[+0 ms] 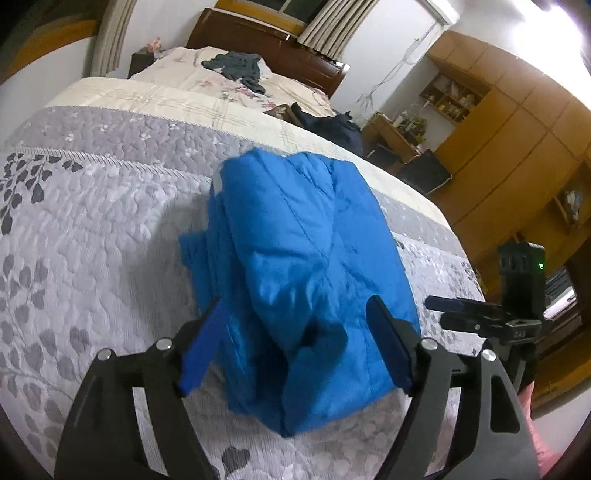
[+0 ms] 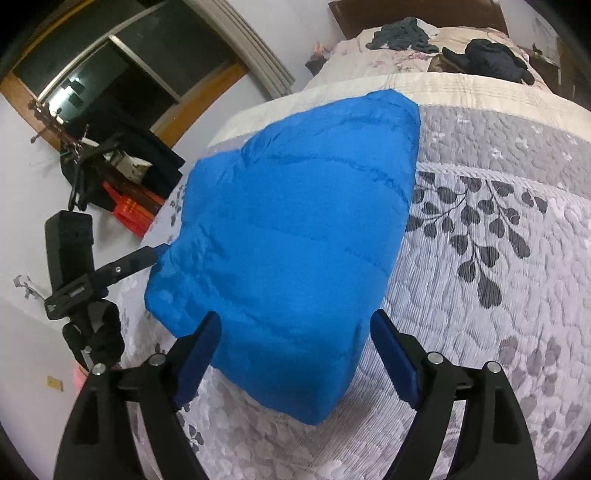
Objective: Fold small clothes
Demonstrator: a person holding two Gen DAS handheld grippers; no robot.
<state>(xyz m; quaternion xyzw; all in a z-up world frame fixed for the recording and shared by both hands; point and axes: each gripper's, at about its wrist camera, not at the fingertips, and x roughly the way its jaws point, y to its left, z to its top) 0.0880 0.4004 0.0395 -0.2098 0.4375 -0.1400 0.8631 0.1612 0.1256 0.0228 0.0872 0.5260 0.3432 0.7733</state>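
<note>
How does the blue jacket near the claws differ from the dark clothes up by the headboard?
The blue jacket is bright and folded into a compact bundle; the dark clothes are grey-green and lie crumpled. The jacket rests on the grey leaf-patterned quilt, the dark clothes on cream floral bedding. Both lie ungripped on one bed.

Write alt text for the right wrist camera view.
A folded, puffy bright blue quilted jacket lies on a grey leaf-patterned quilted bedspread, framed by the open right claw. The left claw sits at the jacket's left edge.

Left tongs (image 1: 295, 317) spread wide, empty; right tongs (image 2: 295, 328) spread wide, empty.
</note>
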